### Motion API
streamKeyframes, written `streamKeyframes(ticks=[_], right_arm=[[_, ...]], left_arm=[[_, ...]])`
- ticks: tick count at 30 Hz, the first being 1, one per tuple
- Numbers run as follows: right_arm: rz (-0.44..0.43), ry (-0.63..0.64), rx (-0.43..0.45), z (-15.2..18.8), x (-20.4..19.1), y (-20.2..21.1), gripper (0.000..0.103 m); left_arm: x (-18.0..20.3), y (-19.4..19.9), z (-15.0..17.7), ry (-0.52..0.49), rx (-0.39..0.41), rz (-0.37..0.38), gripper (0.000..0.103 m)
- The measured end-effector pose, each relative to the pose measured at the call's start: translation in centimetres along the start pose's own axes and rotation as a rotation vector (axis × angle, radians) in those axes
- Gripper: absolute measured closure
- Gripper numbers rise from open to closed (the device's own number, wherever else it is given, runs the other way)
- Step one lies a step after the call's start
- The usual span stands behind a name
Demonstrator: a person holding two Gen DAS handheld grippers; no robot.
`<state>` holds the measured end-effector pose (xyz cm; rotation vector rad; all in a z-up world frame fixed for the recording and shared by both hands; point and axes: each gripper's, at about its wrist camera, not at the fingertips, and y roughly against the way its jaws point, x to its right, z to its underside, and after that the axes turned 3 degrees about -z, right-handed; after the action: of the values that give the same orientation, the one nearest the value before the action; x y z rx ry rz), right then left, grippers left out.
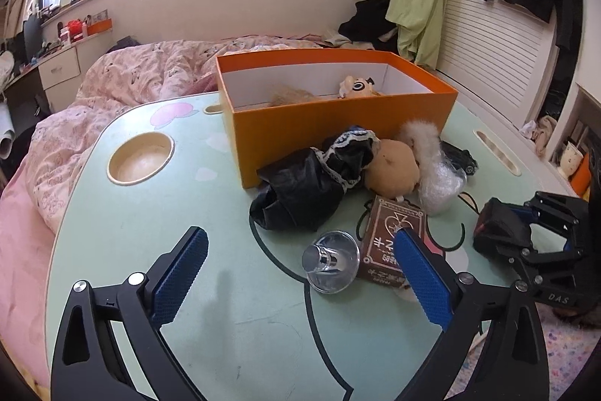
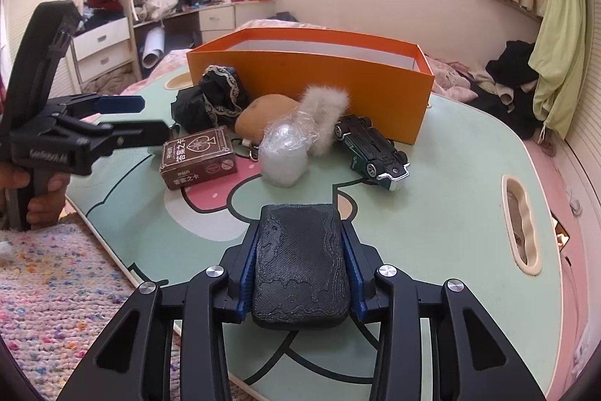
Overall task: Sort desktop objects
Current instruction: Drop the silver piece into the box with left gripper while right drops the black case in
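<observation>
A cluttered bedroom with a bed, window and hung clothes surrounds a mint-green lap table (image 2: pixel 443 175), where an orange box (image 2: pixel 311 77) stands at the far side. In front of the box lie a black lace cloth (image 1: pixel 311 175), a tan plush (image 1: pixel 390 168), a white fur piece (image 2: pixel 323 108), a bubble-wrap bundle (image 2: pixel 285 153), a green toy car (image 2: pixel 372 145), a brown card box (image 2: pixel 199 156) and a clear glass piece (image 1: pixel 330 260). The right gripper (image 2: pixel 300 264) is clamped on a black textured pad (image 2: pixel 300 265) at the table edge nearest the camera. To do this well, I would lift it straight, keep the squeeze even, and carry it over the box wall before letting go. The left gripper (image 1: pixel 300 273) stands wide apart, holding nothing, near the card box. The card box bears Chinese characters and a spade; the left gripper's body carries lettering too blurred to read.
</observation>
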<state>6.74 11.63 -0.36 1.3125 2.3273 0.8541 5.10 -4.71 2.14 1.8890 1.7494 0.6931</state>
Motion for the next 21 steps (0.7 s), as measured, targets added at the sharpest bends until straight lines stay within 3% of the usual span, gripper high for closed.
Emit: streamKeyframes(ticks=[2,5,6,10,12,13,21], right_arm=[[0.000,0.000,0.000,0.0,0.0,0.0,0.065],[0.000,0.000,0.000,0.0,0.0,0.0,0.065],[0.000,0.000,0.000,0.0,0.0,0.0,0.065],[0.000,-0.002,0.000,0.1,-0.1,0.0,0.064],[0.001,-0.001,0.001,0.1,0.0,0.0,0.064],[0.001,-0.001,0.001,0.1,-0.1,0.0,0.064],[0.006,0.002,0.000,0.0,-0.2,0.0,0.065]], left_arm=[[-0.4,-0.5,-0.1,0.030,-0.017,-0.029,0.007],[-0.8,-1.3,0.3,0.051,-0.053,-0.041,0.022],[-0.9,-1.7,0.4,0.049,-0.074,-0.047,0.029],[0.0,-1.7,0.9,-0.018,-0.073,-0.076,0.038],[0.5,-1.5,1.1,-0.043,-0.060,-0.066,0.064],[0.6,-1.5,1.1,-0.048,-0.056,-0.059,0.072],[0.6,-0.9,1.2,-0.041,-0.040,-0.024,0.072]])
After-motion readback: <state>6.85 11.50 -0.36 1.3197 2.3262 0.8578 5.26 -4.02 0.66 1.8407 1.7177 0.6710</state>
